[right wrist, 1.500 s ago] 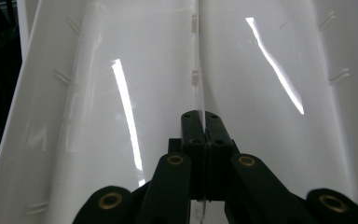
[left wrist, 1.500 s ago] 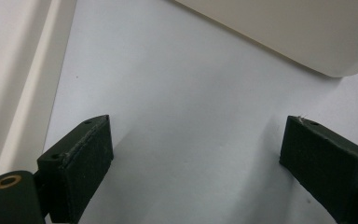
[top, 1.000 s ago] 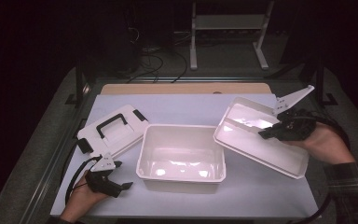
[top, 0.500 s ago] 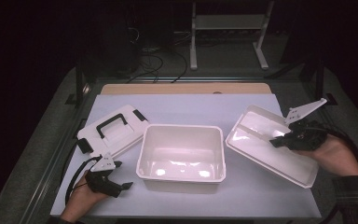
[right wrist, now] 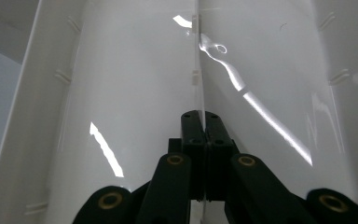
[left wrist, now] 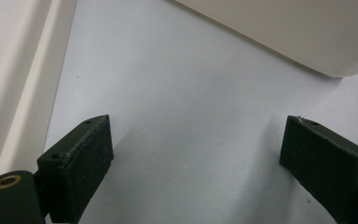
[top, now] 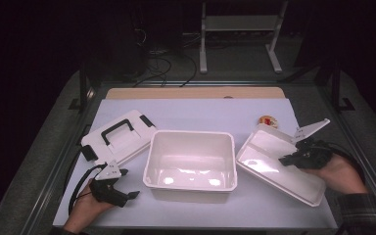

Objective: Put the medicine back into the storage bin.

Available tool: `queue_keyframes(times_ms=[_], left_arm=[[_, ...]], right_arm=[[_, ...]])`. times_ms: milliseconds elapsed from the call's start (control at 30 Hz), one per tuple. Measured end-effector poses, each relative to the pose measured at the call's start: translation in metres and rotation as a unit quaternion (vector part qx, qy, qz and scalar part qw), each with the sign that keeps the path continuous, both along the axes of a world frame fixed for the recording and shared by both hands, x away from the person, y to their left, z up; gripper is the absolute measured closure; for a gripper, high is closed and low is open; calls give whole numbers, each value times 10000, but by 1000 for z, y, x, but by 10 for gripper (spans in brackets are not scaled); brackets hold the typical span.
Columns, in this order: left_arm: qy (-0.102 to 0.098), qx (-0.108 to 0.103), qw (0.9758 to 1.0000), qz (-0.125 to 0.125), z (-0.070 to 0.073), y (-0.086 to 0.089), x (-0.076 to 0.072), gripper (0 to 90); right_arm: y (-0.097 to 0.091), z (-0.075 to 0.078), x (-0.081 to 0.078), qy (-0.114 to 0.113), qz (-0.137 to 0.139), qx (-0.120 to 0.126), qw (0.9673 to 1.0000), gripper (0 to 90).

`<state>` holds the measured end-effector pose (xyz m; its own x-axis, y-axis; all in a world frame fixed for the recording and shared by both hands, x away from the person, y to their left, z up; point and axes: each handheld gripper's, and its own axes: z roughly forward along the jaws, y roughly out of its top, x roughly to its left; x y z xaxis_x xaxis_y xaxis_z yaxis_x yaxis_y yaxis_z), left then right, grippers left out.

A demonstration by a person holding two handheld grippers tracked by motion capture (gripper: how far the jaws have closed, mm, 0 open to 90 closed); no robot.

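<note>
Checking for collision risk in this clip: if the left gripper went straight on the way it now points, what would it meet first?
Probably the white bin. The left gripper is open over bare table, and the bin's outer wall lies ahead between its jaws, slightly toward the right. How far off is unclear.

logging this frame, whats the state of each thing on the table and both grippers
white box: open, empty, upright at table centre
lid with black handle: off the box, lying left of it
divided tray: out of the box, right of it, held by its centre divider
right gripper: shut on the divider
left gripper: open, holding nothing, over bare table
</note>
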<state>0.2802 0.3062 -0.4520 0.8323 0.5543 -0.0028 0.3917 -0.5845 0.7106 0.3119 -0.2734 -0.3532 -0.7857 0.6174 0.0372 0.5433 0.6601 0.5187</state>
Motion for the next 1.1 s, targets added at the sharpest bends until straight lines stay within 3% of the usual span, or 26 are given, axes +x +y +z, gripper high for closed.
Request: queue_keyframes(times_ms=[467,1100], left_arm=[[0,0,10000,0,0,0,0,84],[0,4,10000,0,0,0,0,84]], right_arm=[[7,-36,2,199,1,-105,9997,889],[15,-59,4,378,79,-327,9987,885]])
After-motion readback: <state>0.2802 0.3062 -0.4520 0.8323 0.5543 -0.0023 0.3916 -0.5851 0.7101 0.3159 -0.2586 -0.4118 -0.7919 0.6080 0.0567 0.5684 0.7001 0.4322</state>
